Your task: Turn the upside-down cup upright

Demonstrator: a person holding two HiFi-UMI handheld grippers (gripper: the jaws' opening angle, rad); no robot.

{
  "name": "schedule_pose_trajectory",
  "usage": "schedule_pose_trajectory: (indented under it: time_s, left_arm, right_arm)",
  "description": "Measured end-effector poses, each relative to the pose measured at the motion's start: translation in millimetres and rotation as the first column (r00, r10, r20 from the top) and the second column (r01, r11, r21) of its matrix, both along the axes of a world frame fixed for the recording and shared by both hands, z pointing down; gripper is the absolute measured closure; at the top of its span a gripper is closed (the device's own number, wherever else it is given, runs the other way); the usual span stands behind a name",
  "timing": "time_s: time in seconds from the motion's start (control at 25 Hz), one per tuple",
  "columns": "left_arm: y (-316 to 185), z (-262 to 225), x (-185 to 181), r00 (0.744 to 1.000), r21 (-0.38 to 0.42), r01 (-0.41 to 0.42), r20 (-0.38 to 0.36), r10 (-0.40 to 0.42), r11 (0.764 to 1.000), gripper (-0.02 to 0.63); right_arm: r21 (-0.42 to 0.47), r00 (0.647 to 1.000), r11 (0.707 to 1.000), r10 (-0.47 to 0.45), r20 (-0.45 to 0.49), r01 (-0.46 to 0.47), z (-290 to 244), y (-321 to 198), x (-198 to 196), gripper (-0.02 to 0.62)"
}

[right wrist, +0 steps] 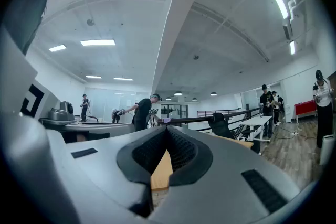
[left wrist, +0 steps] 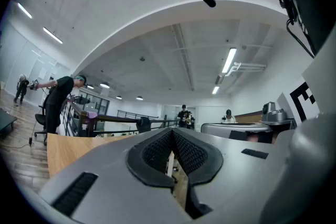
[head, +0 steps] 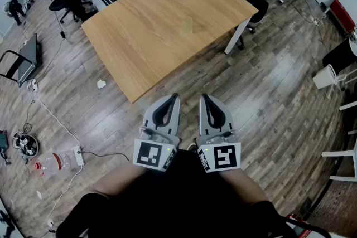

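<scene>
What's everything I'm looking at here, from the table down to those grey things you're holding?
table: one, light wood, centre of the head view
cup: one, clear, faint, mid-table; which way up, cannot tell
floor: grey-brown planks, all round
paper scrap: one, white, floor left of table
bottle: one, clear plastic, floor lower left
power strip: one, white, beside the bottle
left gripper: one, grey, shut, empty, bottom centre
right gripper: one, grey, shut, empty, beside the left
</scene>
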State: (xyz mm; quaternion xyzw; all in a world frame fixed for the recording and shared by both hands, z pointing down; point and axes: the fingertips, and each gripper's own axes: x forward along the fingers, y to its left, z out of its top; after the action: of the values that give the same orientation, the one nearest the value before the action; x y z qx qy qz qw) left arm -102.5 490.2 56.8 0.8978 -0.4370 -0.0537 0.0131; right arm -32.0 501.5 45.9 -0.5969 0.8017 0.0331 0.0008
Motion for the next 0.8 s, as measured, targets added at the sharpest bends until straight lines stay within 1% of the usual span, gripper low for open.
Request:
schedule_pose_trajectory:
  time_s: [0.16,0.32,0.52,0.68,0.8]
  left_arm:
    - [-8.2,-0.9,-13.9,1.0,-0.006,0.001,-0.007,-0.001,1.0,0.598]
    - [-16.3,4.0,-32.1,1.0,-0.009,-0.014,0.005,0.015,1.0,0.598]
    - [-28.1,10.3,-53.9,0.999,-0.029,-0.044,-0.002,0.044,0.999,0.598]
    - [-43.6,17.3,-65.1,0.998,-0.056,-0.061,-0.022,0.06,0.997,0.598]
    - [-59.5,22.3,-64.8,0.998,-0.073,-0.066,-0.026,0.065,0.995,0.598]
  right_arm:
    - [-0.009,1.0,1.0,0.007,0.003,-0.007,0.6,-7.9,-11.5,0.581]
    - [-0.012,1.0,1.0,0.026,0.003,-0.026,3.6,-14.7,-28.4,0.581]
    - [-0.015,0.998,0.998,0.061,0.013,-0.061,5.8,-25.0,-46.7,0.581]
    - [-0.029,0.994,0.994,0.106,0.025,-0.105,10.4,-36.9,-49.2,0.581]
    - [-0.037,0.992,0.991,0.127,0.021,-0.126,14.8,-51.6,-43.0,0.581]
